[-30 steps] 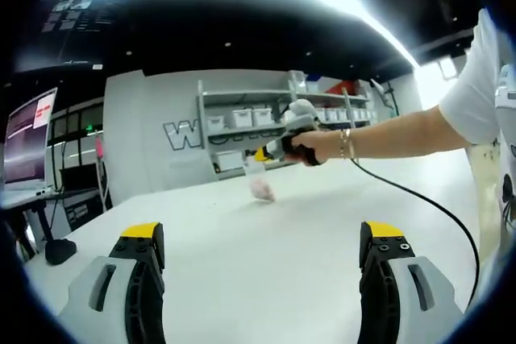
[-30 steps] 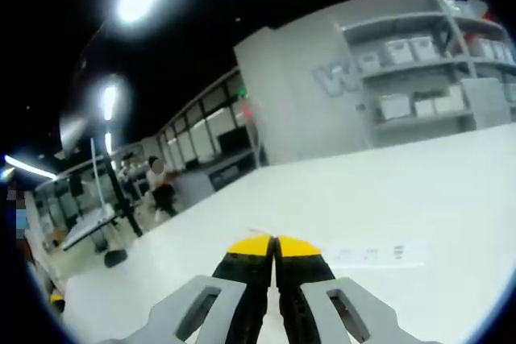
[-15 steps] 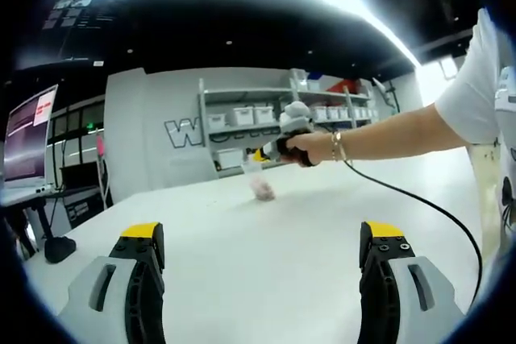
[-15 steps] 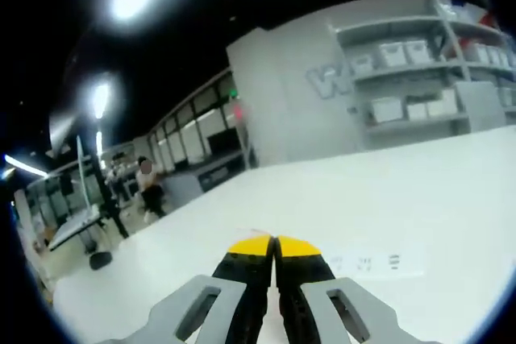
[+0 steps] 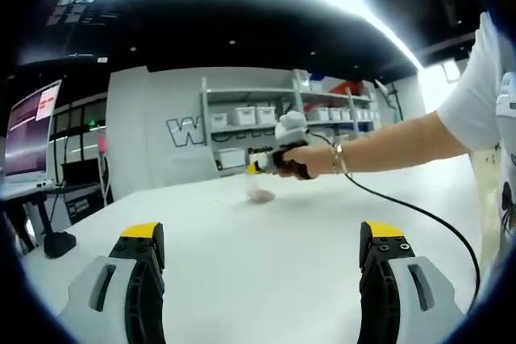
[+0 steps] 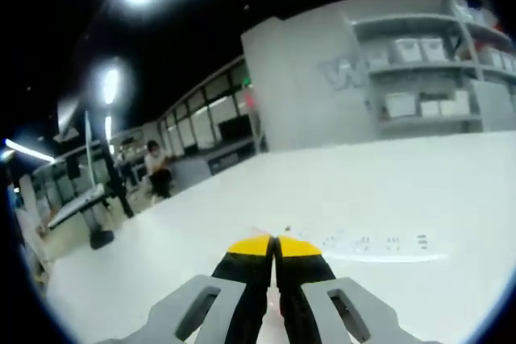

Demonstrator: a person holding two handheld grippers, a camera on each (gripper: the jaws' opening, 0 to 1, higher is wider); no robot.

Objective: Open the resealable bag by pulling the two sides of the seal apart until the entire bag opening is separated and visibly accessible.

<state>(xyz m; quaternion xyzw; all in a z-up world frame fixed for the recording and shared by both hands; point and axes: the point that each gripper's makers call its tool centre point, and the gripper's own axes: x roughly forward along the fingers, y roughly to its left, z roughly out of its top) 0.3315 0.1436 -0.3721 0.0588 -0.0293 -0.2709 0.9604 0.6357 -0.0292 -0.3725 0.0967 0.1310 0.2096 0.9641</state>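
My left gripper (image 5: 258, 259) has its jaws wide apart over the white table (image 5: 266, 263). My right gripper (image 5: 256, 165) is pinched tight on the bag (image 6: 363, 247), which hangs just above the table, far from my left gripper.

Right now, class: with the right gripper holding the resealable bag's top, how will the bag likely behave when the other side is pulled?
The bag looks thin and clear, so probably floppy and light. Pinched by the right gripper, it may swing. The pinkish contents sit low, probably weighting the bottom.
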